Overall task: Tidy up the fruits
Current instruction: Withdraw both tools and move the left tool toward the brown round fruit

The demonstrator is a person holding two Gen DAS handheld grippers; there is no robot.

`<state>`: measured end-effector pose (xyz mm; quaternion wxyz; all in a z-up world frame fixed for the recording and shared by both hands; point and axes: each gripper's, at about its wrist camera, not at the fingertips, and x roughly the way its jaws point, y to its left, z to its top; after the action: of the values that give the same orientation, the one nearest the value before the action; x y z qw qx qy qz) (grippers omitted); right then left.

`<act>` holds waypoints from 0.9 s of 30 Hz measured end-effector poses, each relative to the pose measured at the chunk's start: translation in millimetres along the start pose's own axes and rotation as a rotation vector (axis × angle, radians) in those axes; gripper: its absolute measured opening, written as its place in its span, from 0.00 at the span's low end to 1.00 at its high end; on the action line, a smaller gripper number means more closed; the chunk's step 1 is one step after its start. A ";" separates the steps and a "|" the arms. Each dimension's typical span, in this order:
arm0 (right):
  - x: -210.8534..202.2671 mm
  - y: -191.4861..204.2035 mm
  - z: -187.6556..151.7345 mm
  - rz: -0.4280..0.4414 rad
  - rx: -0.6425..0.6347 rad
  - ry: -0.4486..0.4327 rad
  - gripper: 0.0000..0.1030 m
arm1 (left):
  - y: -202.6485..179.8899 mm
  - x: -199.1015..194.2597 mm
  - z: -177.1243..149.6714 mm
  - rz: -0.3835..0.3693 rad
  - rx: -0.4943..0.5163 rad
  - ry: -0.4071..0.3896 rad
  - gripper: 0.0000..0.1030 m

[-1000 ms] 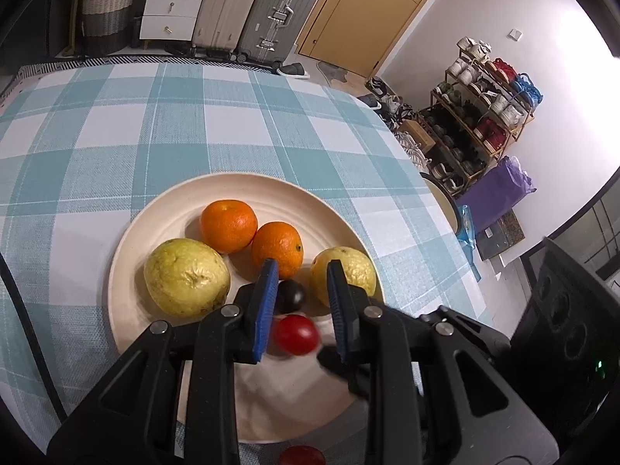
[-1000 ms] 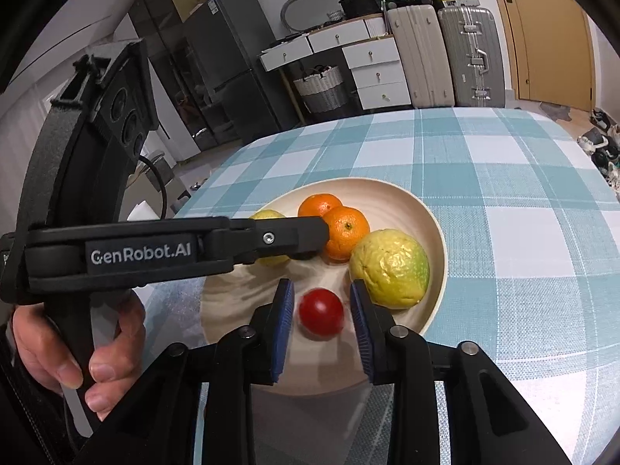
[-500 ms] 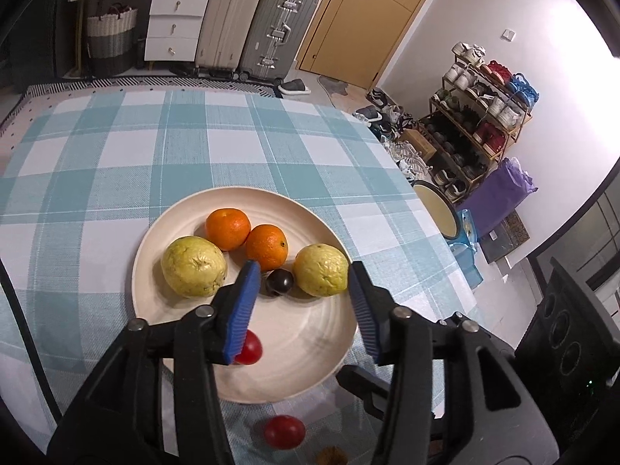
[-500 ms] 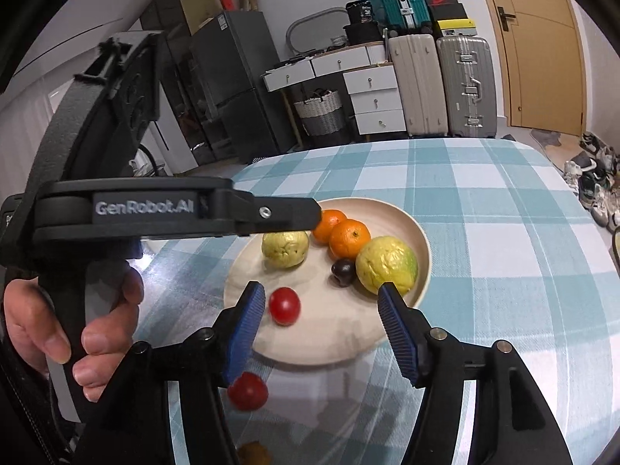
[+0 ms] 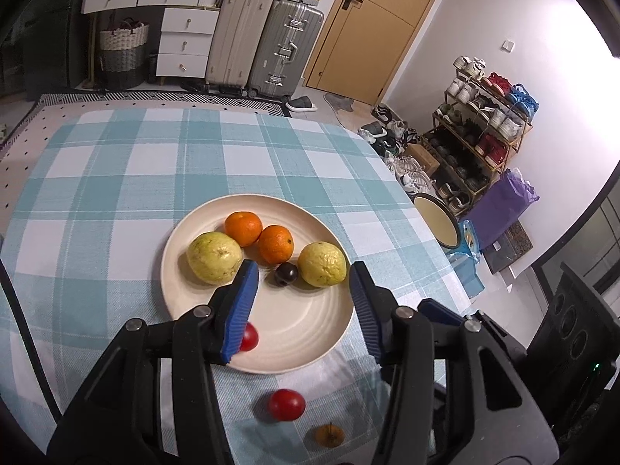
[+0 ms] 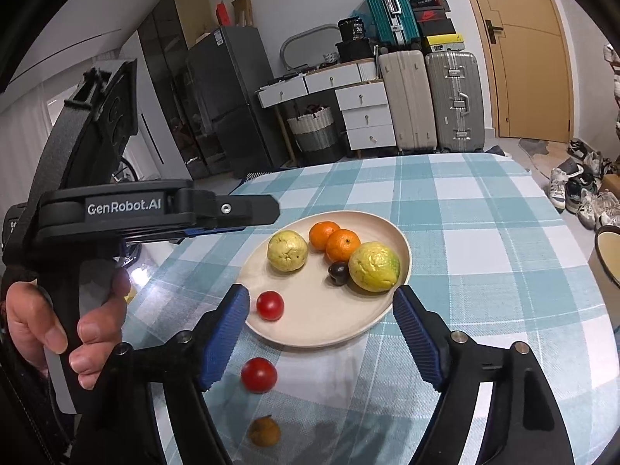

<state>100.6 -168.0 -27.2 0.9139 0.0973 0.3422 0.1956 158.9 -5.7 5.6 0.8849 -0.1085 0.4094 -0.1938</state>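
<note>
Right gripper (image 6: 317, 302) — jaws just widened, nothing clasped — is held above the plate's (image 6: 403, 250) near rim. Left gripper (image 5: 302, 290) is likewise parted and empty. On the plate are seen two guavas (image 6: 287, 250), two tangerines (image 6: 343, 245), a dark plum (image 6: 338, 272) and one red tomato (image 6: 270, 305) at the near edge. A second tomato (image 6: 259, 374) and a small brown fruit (image 6: 264, 431) lie on the checked tablecloth (image 6: 484, 232) toward its near edge.
</note>
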 end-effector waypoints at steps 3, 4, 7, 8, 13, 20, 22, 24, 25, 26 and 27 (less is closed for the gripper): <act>-5.3 1.8 -1.0 0.000 -0.003 -0.008 0.77 | 2.6 -8.9 -8.2 0.015 -0.004 -0.007 0.45; -6.6 2.1 -1.3 0.002 -0.004 -0.010 0.77 | 3.9 -12.7 -12.3 0.023 -0.006 -0.011 0.46; -9.4 2.1 -2.3 0.003 0.000 -0.018 0.79 | 6.5 -21.3 -22.2 0.033 -0.008 -0.021 0.51; -10.2 1.5 -2.2 0.004 0.003 -0.020 0.79 | 7.6 -24.9 -26.7 0.037 -0.008 -0.028 0.52; -14.3 -0.2 -4.6 0.007 0.015 -0.023 0.84 | 12.0 -37.3 -48.8 0.064 -0.003 -0.035 0.60; -23.2 1.4 -10.9 0.020 0.017 -0.030 0.87 | 17.2 -52.1 -77.0 0.115 -0.020 -0.062 0.78; -25.7 2.6 -13.2 0.023 0.014 -0.030 0.90 | 18.9 -54.0 -82.9 0.125 -0.027 -0.064 0.79; -28.4 3.0 -16.1 0.026 0.012 -0.029 0.91 | 18.1 -53.5 -86.3 0.181 -0.017 -0.070 0.84; -30.3 3.7 -18.2 0.035 0.009 -0.024 0.91 | 16.3 -54.4 -90.2 0.212 0.000 -0.073 0.85; -31.7 4.1 -19.9 0.048 0.007 -0.020 0.91 | 15.8 -55.6 -96.7 0.235 0.011 -0.076 0.89; -33.9 5.1 -22.3 0.056 0.003 -0.020 0.91 | 15.6 -55.2 -98.7 0.239 0.010 -0.074 0.94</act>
<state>61.0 -176.8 -22.4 0.9113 0.1103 0.3304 0.2197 54.7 28.9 -25.5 0.9167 -0.0615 0.3855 -0.0847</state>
